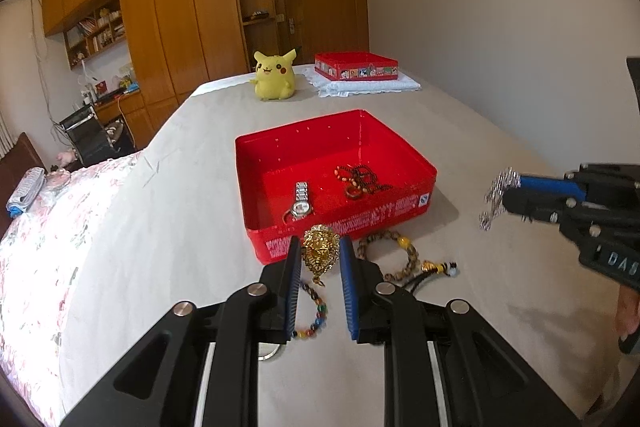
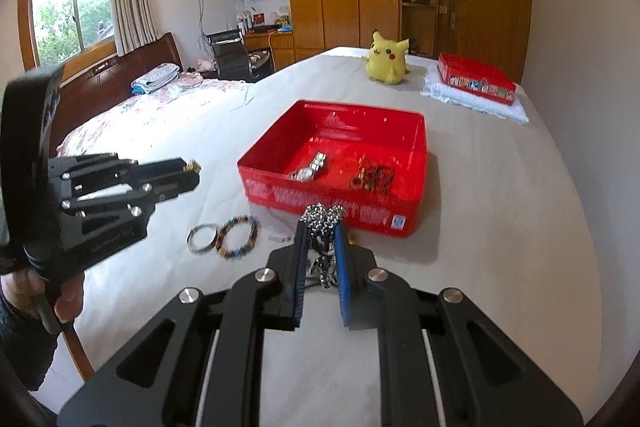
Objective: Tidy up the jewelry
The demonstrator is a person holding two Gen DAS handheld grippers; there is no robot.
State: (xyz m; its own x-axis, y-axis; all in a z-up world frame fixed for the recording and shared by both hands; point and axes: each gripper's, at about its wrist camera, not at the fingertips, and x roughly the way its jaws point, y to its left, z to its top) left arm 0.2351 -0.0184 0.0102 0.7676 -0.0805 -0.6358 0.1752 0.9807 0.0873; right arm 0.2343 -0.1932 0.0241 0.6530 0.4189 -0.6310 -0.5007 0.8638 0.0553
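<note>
A bedroom bench under a pale cloth (image 1: 132, 227) carries the open red tin (image 1: 400, 151). Left tongs (image 1: 320, 259) clench a gold pendant (image 1: 320, 247); right tongs (image 2: 320, 247) clench a silver chain (image 2: 324, 219) — both light, limp, slippery, best pinched by a bunched clump.

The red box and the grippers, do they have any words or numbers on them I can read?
"DAS": white letters on the right gripper's black body, cut off at the picture's edge.
Open red box: rows of white print on its front wall, too small and blurred to read; a small white sticker at the corner, unreadable.
Left gripper: pale lettering on its body, blurred.
Closed red tin: a strip of cartoon pictures, no readable words.
</note>
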